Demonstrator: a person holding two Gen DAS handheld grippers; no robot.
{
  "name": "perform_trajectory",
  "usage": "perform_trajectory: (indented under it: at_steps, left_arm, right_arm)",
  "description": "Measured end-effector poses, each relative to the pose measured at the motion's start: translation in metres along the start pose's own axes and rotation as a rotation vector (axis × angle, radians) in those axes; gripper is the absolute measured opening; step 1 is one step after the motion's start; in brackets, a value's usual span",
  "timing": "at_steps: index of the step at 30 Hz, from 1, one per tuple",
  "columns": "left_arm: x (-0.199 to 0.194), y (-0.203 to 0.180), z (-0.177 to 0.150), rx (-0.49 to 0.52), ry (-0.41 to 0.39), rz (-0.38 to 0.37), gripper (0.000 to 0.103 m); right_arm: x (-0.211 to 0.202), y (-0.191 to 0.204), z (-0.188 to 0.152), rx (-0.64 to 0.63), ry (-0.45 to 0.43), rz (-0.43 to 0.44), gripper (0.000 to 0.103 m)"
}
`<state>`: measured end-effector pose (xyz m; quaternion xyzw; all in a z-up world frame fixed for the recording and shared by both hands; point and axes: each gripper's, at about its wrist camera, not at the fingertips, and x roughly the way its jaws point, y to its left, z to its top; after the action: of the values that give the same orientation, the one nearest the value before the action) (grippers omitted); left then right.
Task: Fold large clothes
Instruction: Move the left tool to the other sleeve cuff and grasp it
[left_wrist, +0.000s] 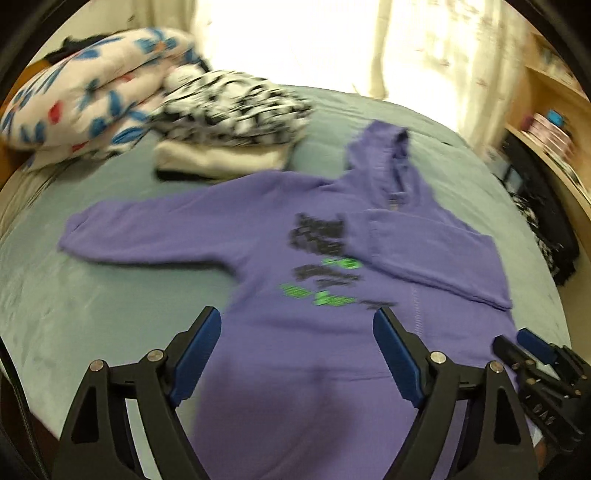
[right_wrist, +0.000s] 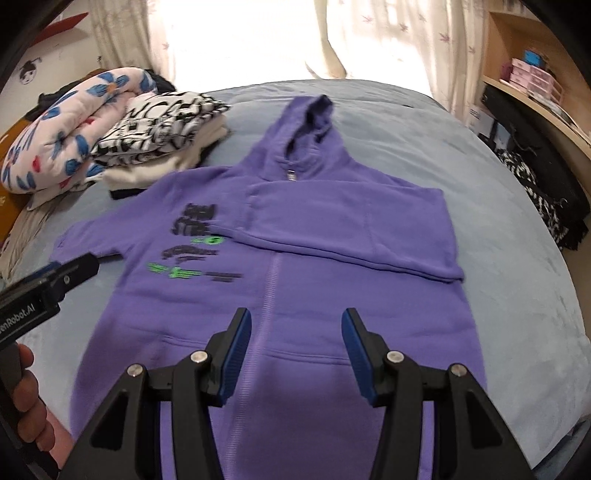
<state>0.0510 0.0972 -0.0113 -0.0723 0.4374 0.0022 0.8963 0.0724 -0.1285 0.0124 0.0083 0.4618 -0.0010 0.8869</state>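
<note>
Fleece hoodie (right_wrist: 295, 288), soft and floppy, lies ahead of both wide, empty jaws; I'd pinch the outstretched sleeve (left_wrist: 147, 229) cuff.

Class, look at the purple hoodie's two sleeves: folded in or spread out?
One each: the hoodie's right-hand sleeve lies folded across the chest; the left-hand sleeve is spread.
</note>
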Motion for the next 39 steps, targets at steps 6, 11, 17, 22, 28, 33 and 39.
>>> perform_trajectory:
  at_steps: [6,11,17,22,28,33,39]
  left_arm:
    - [-0.008,0.072,-0.003,-0.104,0.005,0.041,0.083]
    - [-0.008,0.131,-0.002,-0.199,0.000,0.051,0.083]
    - [0.006,0.198,0.002,-0.279,0.001,0.067,0.083]
    - [0.034,0.254,0.003,-0.381,0.020,0.035,0.083]
    - [0.075,0.313,0.000,-0.543,0.015,-0.094,0.082]
    - [0.115,0.349,0.003,-0.660,0.025,-0.164,0.073]
    - [0.147,0.373,0.019,-0.729,0.024,-0.167,0.065]
  right_arm:
    - [-0.004,0.055,0.009,-0.092,-0.027,-0.006,0.051]
    - [-0.002,0.104,0.018,-0.158,-0.058,0.007,0.051]
    - [0.016,0.156,0.028,-0.191,-0.040,0.061,0.051]
    - [0.038,0.188,0.036,-0.195,-0.028,0.084,0.051]
    - [0.068,0.226,0.043,-0.227,-0.017,0.098,0.051]
    - [0.090,0.243,0.044,-0.245,0.004,0.104,0.051]
    - [0.110,0.253,0.044,-0.264,0.019,0.097,0.051]
